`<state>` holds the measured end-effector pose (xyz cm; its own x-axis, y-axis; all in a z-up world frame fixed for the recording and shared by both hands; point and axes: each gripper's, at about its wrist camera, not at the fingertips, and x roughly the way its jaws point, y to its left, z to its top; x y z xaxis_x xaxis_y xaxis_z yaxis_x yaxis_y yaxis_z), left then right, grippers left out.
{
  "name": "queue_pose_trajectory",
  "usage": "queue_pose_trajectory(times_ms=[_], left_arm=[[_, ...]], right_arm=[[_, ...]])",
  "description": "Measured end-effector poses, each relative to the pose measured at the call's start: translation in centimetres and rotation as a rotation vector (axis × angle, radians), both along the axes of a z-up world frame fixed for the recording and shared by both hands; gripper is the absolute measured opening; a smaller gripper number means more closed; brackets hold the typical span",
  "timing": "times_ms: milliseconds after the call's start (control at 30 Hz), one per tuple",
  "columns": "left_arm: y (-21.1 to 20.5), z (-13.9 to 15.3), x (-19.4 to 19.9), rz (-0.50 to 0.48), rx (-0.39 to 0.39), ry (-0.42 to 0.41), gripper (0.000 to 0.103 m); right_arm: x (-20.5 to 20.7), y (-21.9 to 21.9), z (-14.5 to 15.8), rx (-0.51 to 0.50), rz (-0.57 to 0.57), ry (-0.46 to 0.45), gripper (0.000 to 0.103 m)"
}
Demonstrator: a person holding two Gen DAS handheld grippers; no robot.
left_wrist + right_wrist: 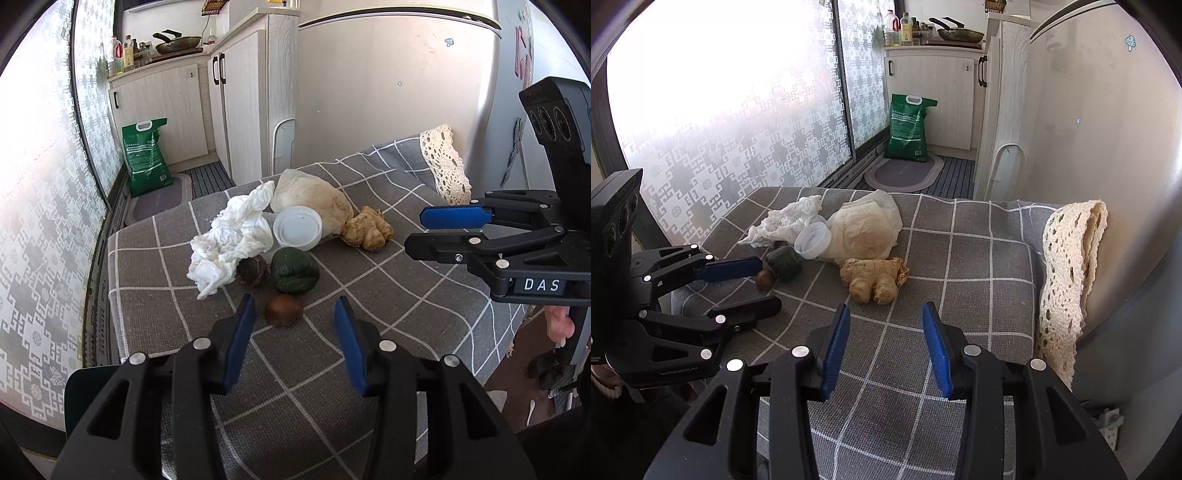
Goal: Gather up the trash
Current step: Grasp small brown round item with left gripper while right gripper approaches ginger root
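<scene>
Bright daylight, pouring through the patterned frosted window (738, 122) and blowing out to pure white glare in the upper panes. Soft, short shadows under the crumpled tissue (231, 236) and other things on the desk (332, 369). Sharp in the middle of both views. Heavy fisheye bending at the edges, with black vignette in the corners.

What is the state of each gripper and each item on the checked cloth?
left gripper: open, empty
right gripper: open, empty
white tissue: crumpled
plastic bag: crumpled
white lid: lying flat
ginger root: whole, lying loose
green pepper: shrivelled
</scene>
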<state>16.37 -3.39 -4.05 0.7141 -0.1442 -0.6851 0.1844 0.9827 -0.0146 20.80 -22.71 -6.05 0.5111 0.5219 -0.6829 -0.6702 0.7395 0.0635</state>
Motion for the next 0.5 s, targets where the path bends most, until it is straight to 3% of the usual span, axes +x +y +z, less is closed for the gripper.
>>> queue_pose_trajectory(times_ms=[233,367,500], left_arm=[[0.0,0.0,-0.1,-0.008,0.005,-0.016,0.042],[0.1,-0.1,0.0,0.008,-0.005,-0.033,0.028],[0.1,-0.1,-0.1,-0.003,-0.013,-0.036,0.023]], right_arm=[[0.3,1.4,0.0,-0.012,0.012,-0.008,0.041],[0.5,2.2,-0.3,-0.033,0.006,-0.010,0.042],[0.6,2.6,-0.5,-0.051,-0.015,-0.024,0.059]])
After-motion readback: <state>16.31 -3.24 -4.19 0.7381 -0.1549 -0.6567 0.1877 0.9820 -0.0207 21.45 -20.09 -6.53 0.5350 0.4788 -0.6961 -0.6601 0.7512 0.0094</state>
